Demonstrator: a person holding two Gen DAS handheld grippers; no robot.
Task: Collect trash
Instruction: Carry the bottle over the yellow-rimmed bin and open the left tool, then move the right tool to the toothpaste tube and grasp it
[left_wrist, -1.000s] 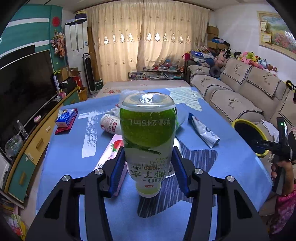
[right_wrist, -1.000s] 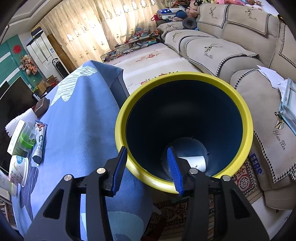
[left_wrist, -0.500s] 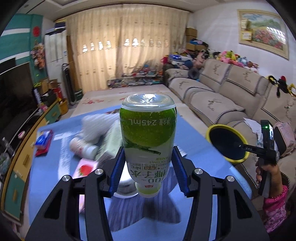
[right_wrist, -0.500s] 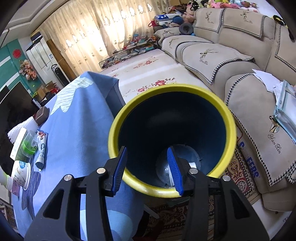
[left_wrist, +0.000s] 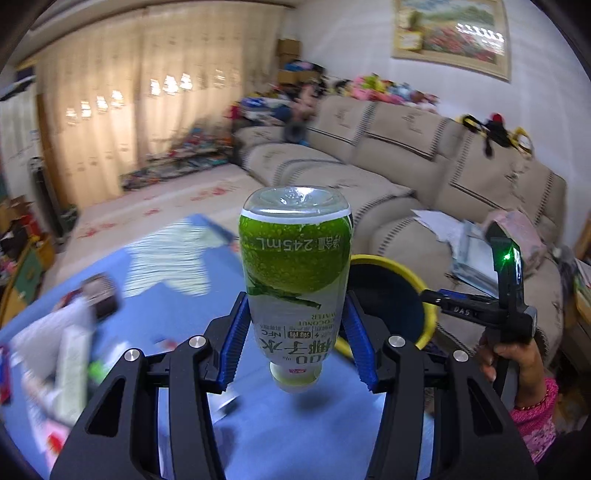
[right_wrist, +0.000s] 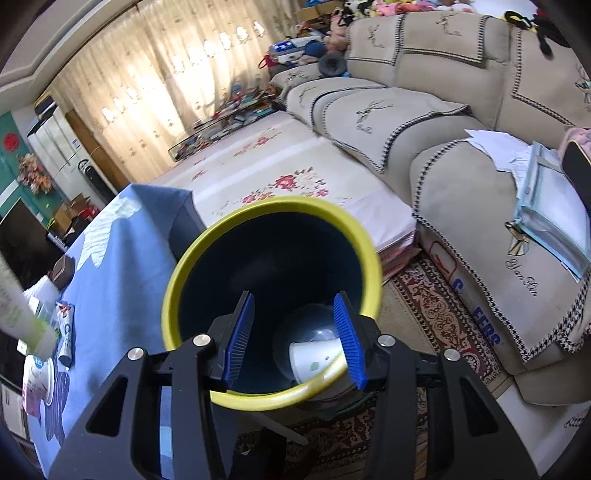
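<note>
Blue cloth beneath clear plastic bottle.

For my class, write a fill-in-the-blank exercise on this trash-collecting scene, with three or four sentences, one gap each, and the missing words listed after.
1. The left gripper is shut on a green-labelled ____, held cap end down.
2. The right gripper grips the wall of a dark bin whose rim is coloured ____.
3. Lying at the bottom of the bin is a white ____.
4. The table is covered by a cloth coloured ____.

Missing words: bottle; yellow; cup; blue
</note>
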